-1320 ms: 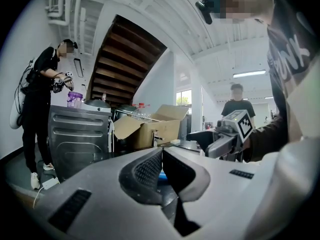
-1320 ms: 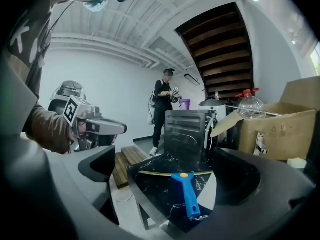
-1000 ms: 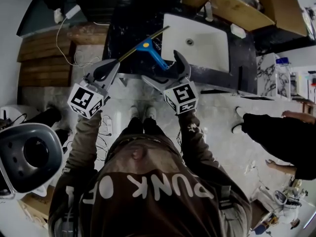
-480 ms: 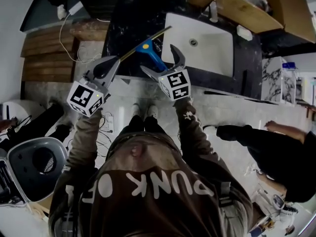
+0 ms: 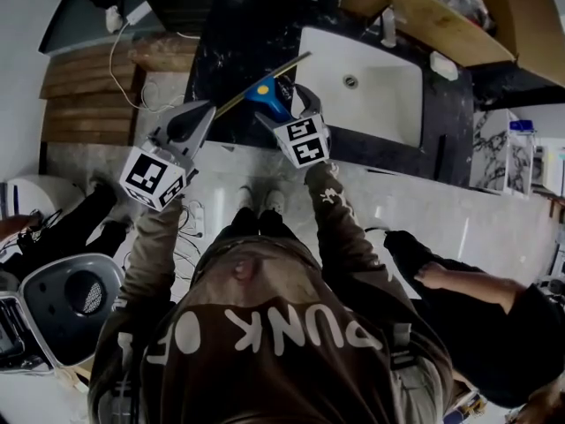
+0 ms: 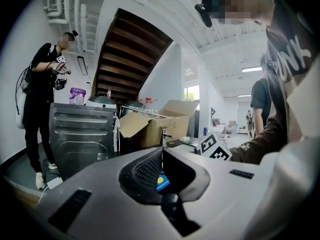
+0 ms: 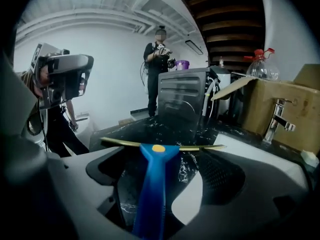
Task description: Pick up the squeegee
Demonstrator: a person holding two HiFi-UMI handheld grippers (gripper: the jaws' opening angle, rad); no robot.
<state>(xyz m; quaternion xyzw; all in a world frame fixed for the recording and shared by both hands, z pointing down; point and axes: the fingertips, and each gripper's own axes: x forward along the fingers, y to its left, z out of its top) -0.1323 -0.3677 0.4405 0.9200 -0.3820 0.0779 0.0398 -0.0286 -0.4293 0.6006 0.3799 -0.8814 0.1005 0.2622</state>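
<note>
Head view, squeegee (image 5: 261,89): upper centre of frame, lying on the dark counter (image 5: 229,38) just left of the white sink (image 5: 375,91). The yellow blade runs diagonally and the blue handle points down-frame toward the person, which offers it to a grasp from the near edge.
Head view, right gripper (image 5: 284,98): centre of frame, over the handle, lined up along it.
Head view, left gripper (image 5: 208,108): left of centre, near the blade's lower end and apart from it. It appears parked clear, since one claw suffices.

Left gripper view, left gripper (image 6: 161,151): jaws pressed tip to tip, nothing between them.
Left gripper view, squeegee (image 6: 160,182): a blue and yellow scrap at lower centre, seen through the hollow behind the tips.

Right gripper view, squeegee (image 7: 152,184): handle runs up the lower centre and the blade crosses the mid-frame.
Right gripper view, right gripper (image 7: 160,156): jaws wide, one on either side of the handle, with counter showing in the gaps. The claw straddles the handle but does not yet pinch it.
Right gripper view, judgement: closing on the handle comes next, then the lift.
</note>
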